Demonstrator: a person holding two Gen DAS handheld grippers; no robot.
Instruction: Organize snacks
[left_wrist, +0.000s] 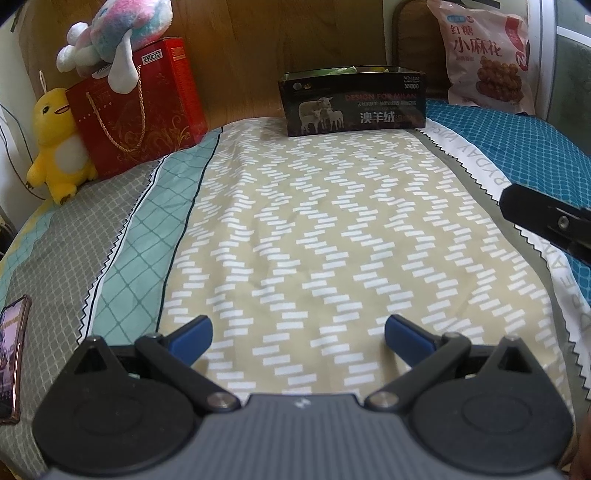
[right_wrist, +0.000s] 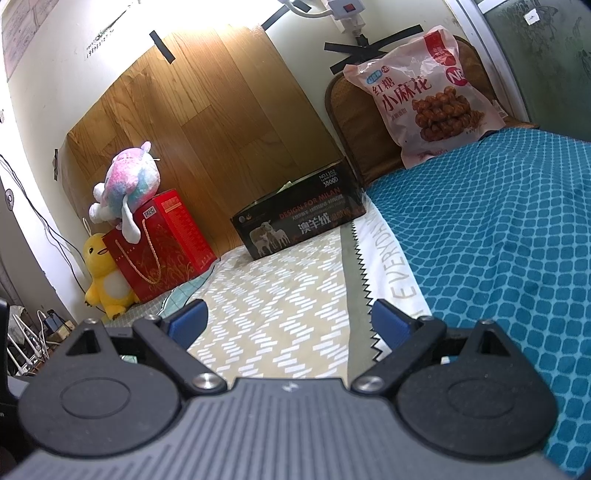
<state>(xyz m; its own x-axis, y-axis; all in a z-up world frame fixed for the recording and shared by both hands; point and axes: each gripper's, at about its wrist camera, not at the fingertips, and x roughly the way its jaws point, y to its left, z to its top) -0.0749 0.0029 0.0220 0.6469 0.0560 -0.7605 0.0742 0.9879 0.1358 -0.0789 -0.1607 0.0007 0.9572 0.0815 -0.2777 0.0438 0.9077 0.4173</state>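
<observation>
Hovering low over the bed (left_wrist: 332, 236), the left claw (left_wrist: 298, 334) and right claw (right_wrist: 288, 319) are both spread, holding nothing. The brown-sugar twist snack bag (right_wrist: 424, 99) leans against the headboard (right_wrist: 354, 122), beside the open black box (left_wrist: 352, 101), likely its bin.

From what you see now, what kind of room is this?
Most likely a bedroom: a bed with a patterned sheet, plush toys such as the yellow duck, and a headboard against the wall.

Colours on the bed

Pink snack bag (right_wrist: 424, 96), black box (left_wrist: 352, 101), red gift bag (left_wrist: 140, 107), yellow plush duck (left_wrist: 59, 144); beige zigzag bedsheet (left_wrist: 314, 240), teal lattice blanket (right_wrist: 498, 240).
</observation>
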